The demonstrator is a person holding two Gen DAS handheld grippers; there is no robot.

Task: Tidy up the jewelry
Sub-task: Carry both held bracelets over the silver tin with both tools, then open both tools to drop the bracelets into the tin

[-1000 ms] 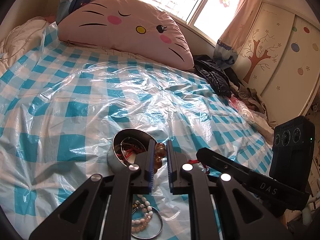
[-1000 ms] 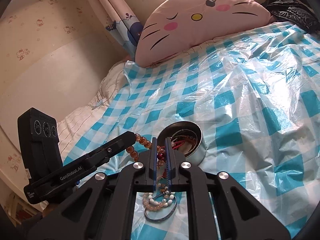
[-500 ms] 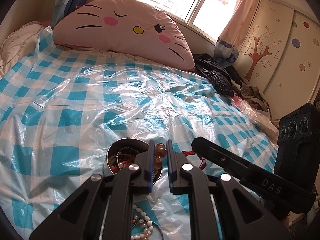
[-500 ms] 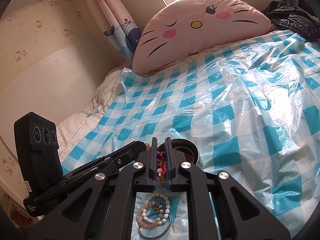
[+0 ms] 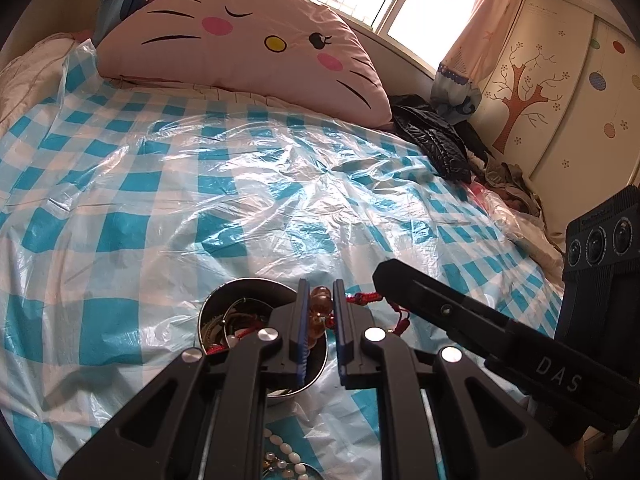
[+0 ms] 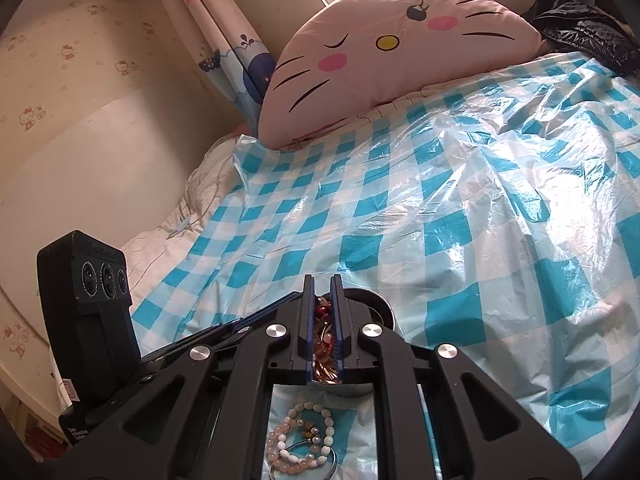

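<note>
Both grippers hang over the round metal tin (image 5: 216, 312) on the checked plastic sheet (image 5: 160, 200). The left gripper (image 5: 320, 300) pinches the amber bead bracelet (image 5: 320, 298); the right gripper (image 6: 322, 300) clamps its red bead (image 6: 321, 312). 1 pearl bracelet (image 6: 304, 440) lies nearby.

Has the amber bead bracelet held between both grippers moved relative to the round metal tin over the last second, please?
Yes. The amber bead bracelet sat just right of the round metal tin in the left wrist view; it now hangs over the tin's opening.

Both hand-held grippers have carried the amber bead bracelet (image 5: 320, 304) over the metal bowl (image 5: 224, 300).
</note>
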